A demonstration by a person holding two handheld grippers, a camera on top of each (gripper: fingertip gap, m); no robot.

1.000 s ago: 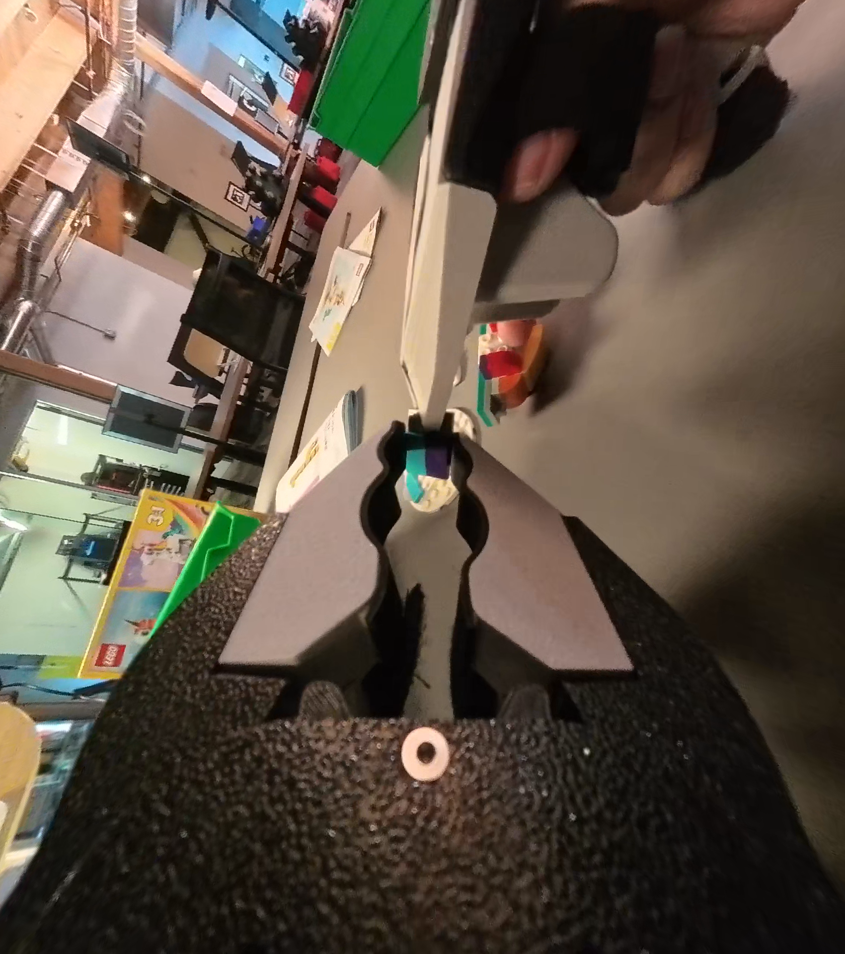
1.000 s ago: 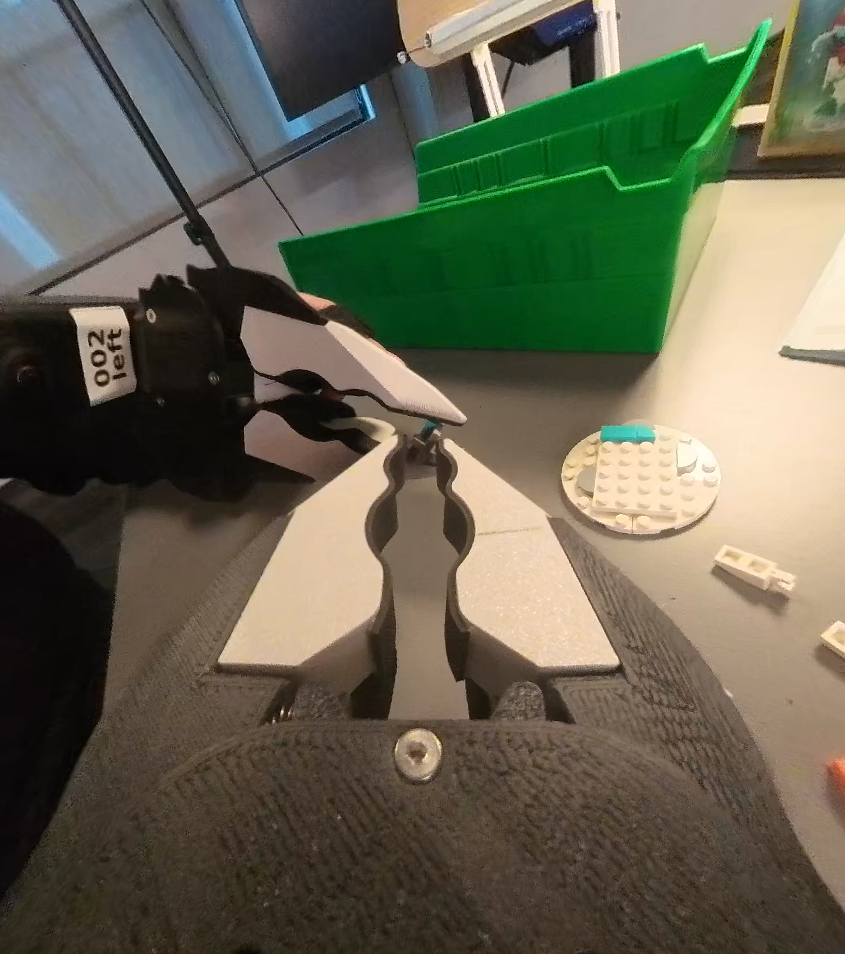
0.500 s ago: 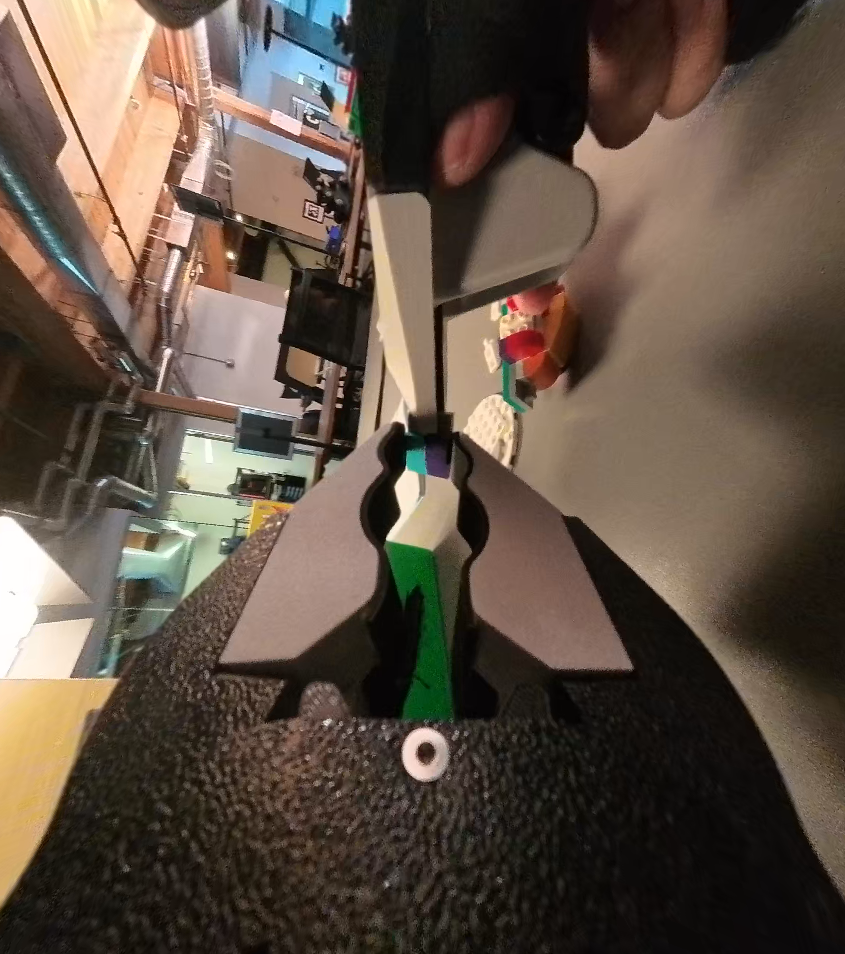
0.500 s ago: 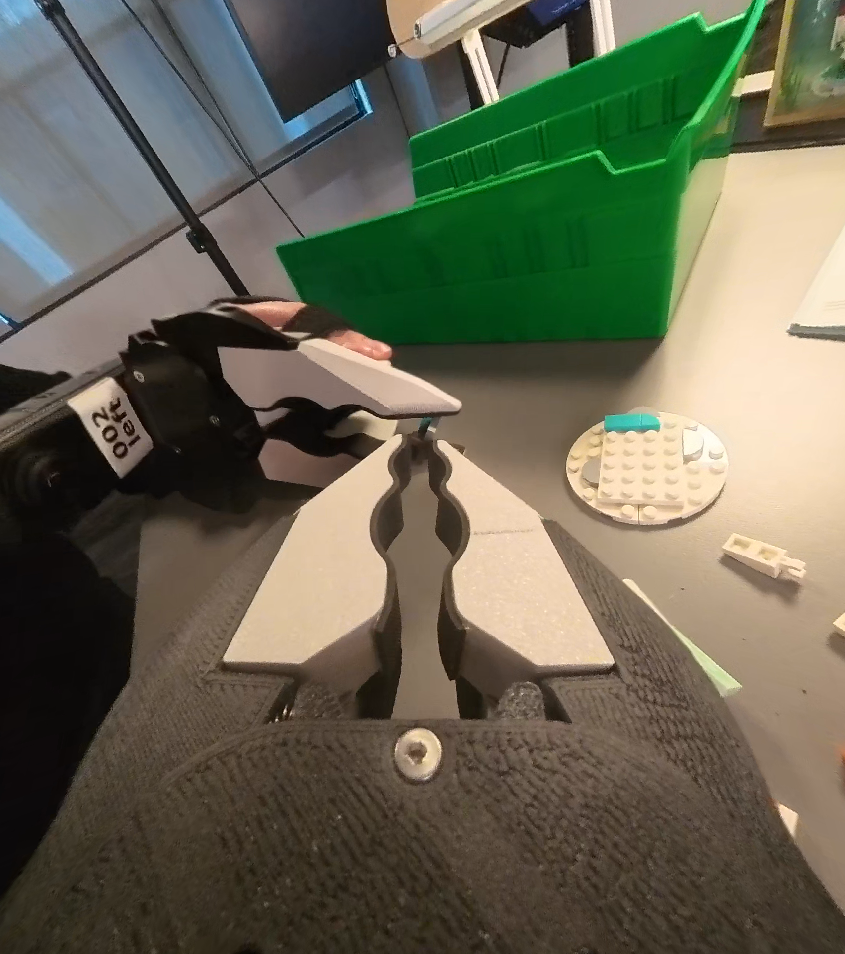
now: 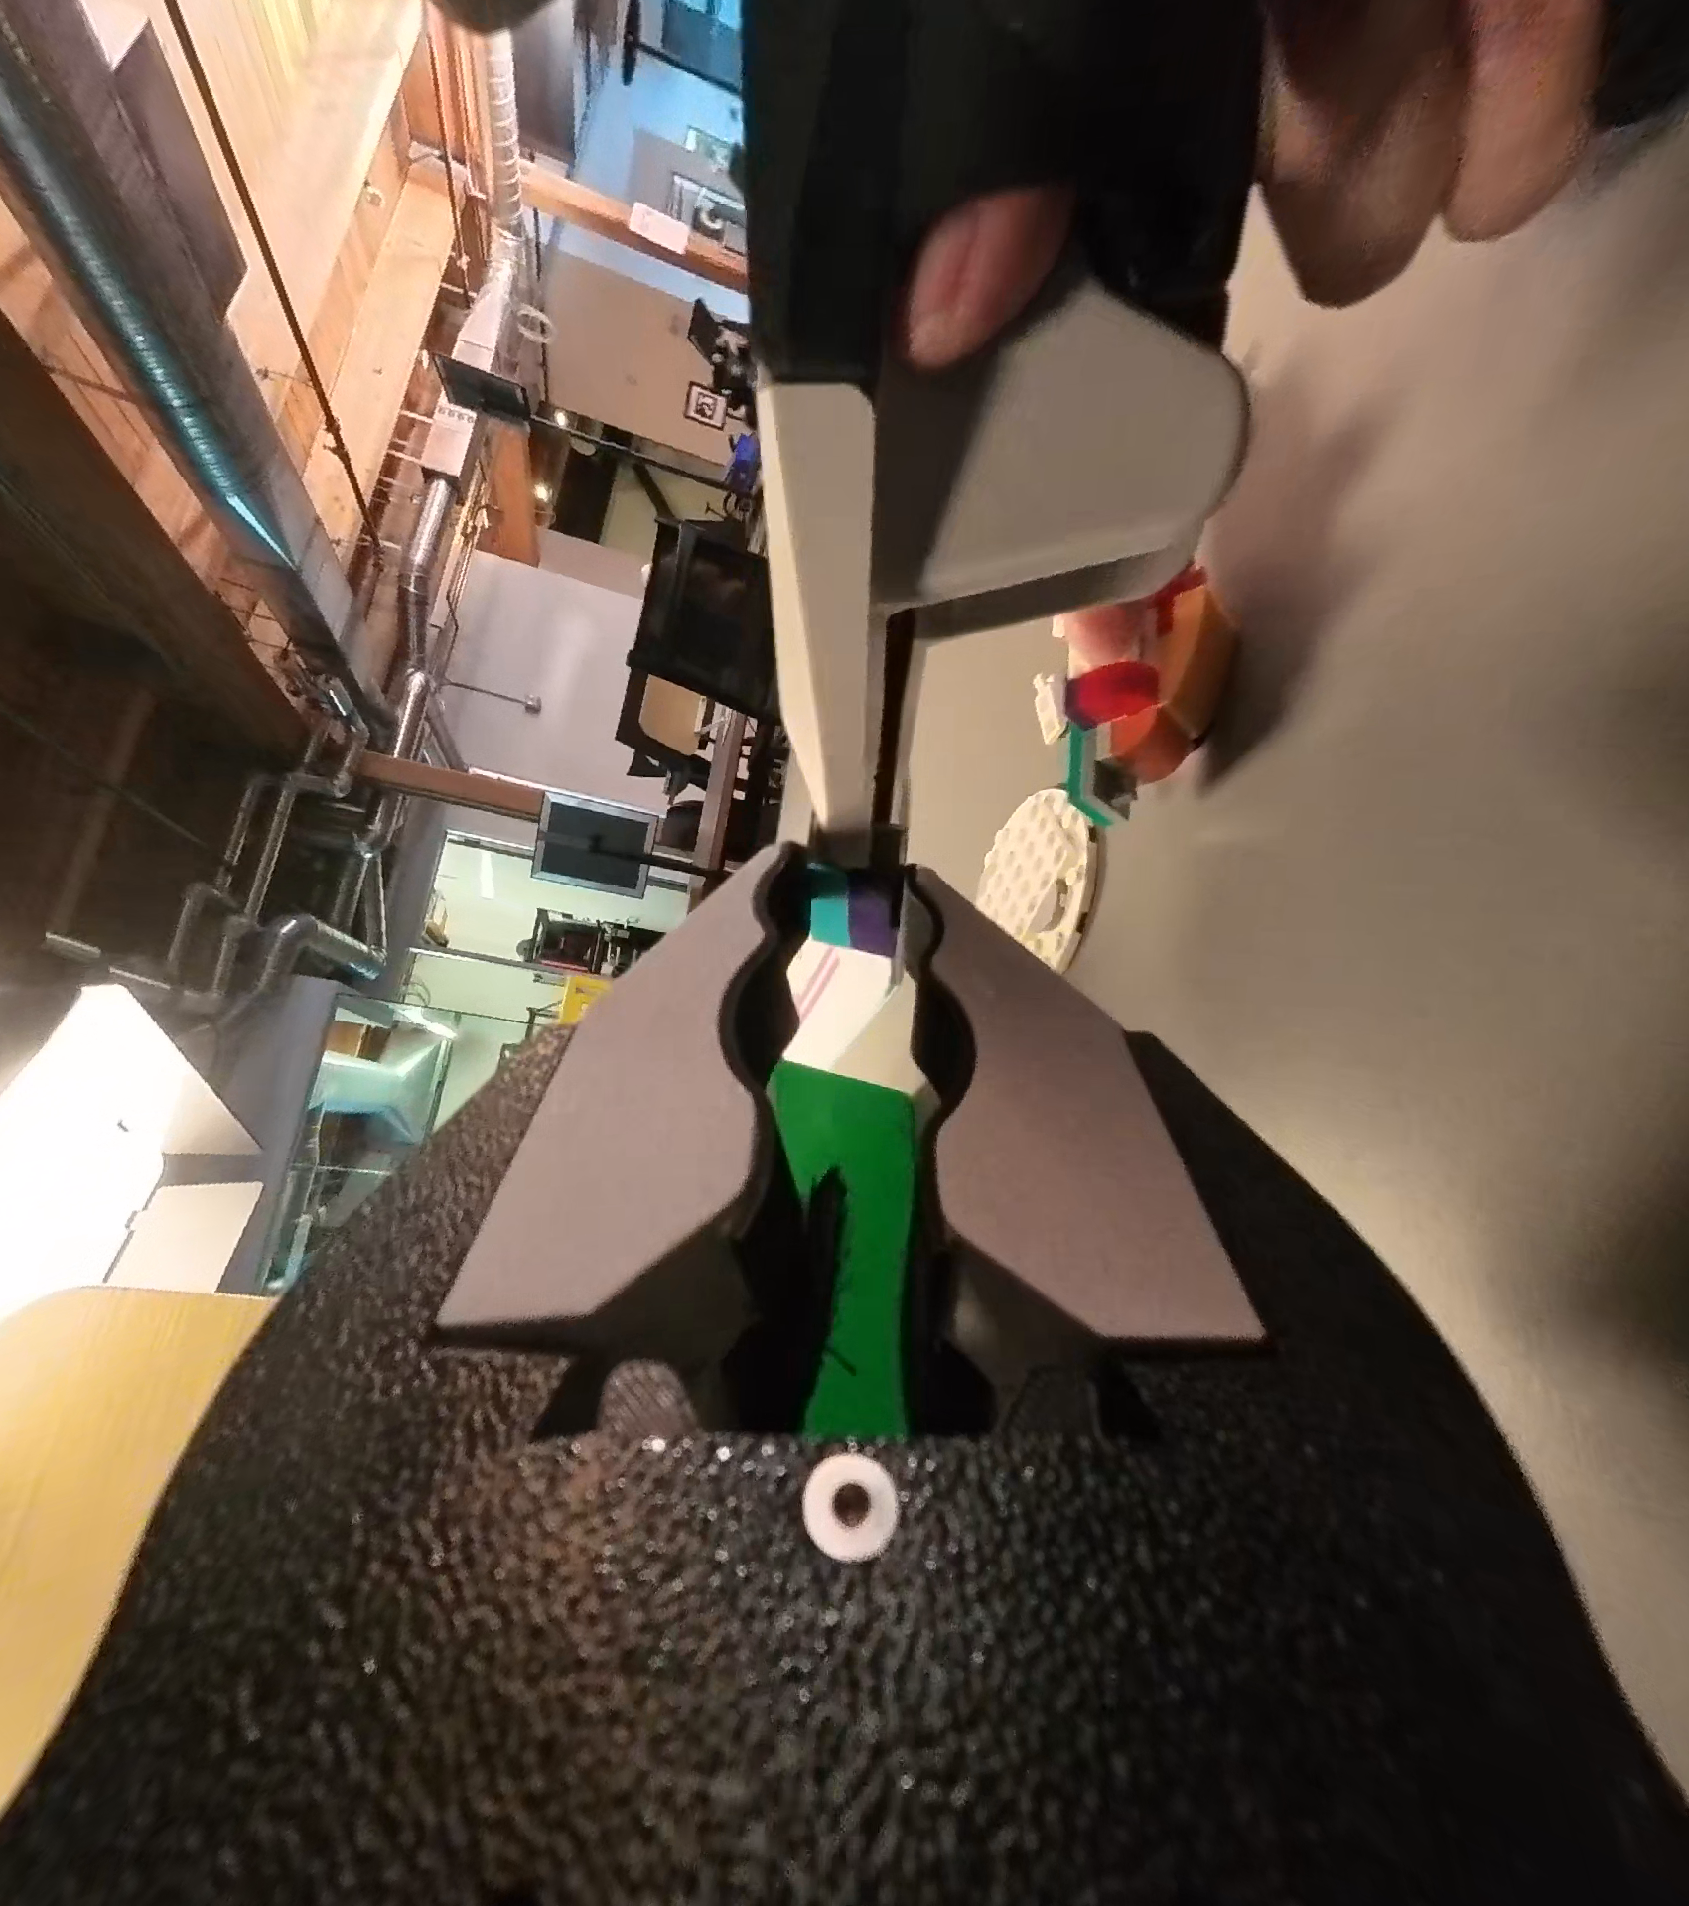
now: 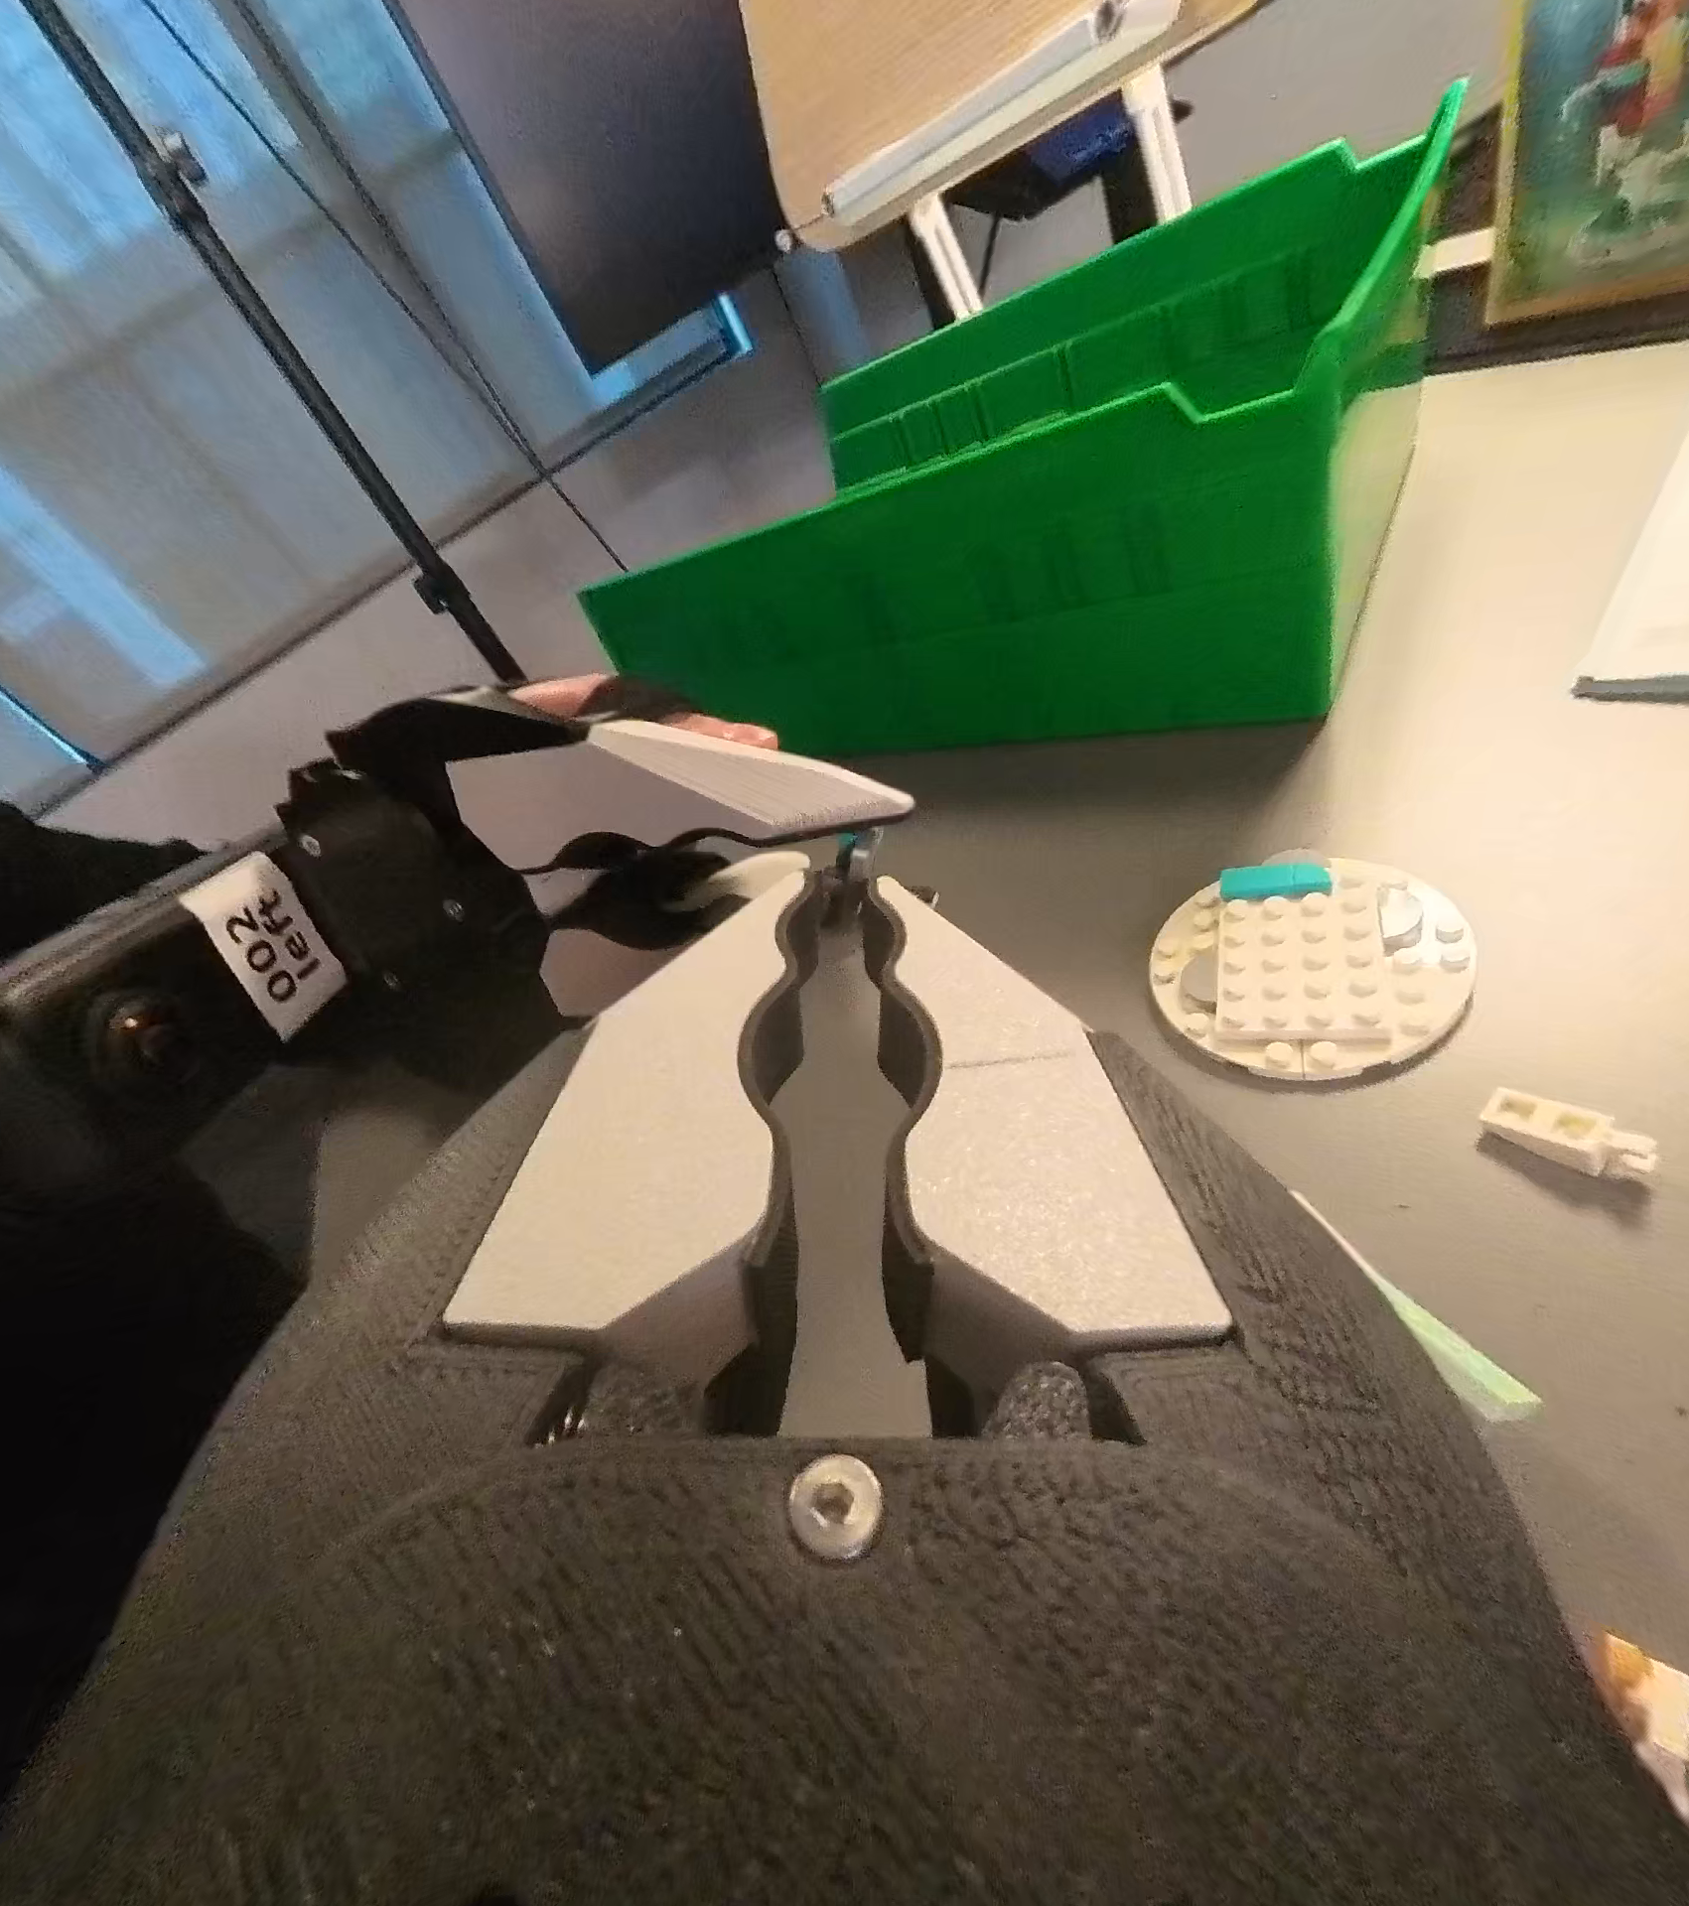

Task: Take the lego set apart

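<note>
Grey tabletop (image 6: 1541, 784) carries everything. Nearest, the right gripper (image 6: 848, 895) pinches a small teal-and-purple lego piece (image 5: 850, 913), mostly hidden between its tips. The left gripper (image 5: 855, 908) clamps the same piece. Beyond it lies a white round plate (image 6: 1309, 964), loose white bricks (image 6: 1562, 1129) beside, then a green bin (image 6: 1026, 609).

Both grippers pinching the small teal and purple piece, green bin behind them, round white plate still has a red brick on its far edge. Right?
Not quite. In the right wrist view the brick on the far edge of the round white plate is teal, not red. The rest holds: left gripper and right gripper pinch the small piece, green bin behind.
</note>
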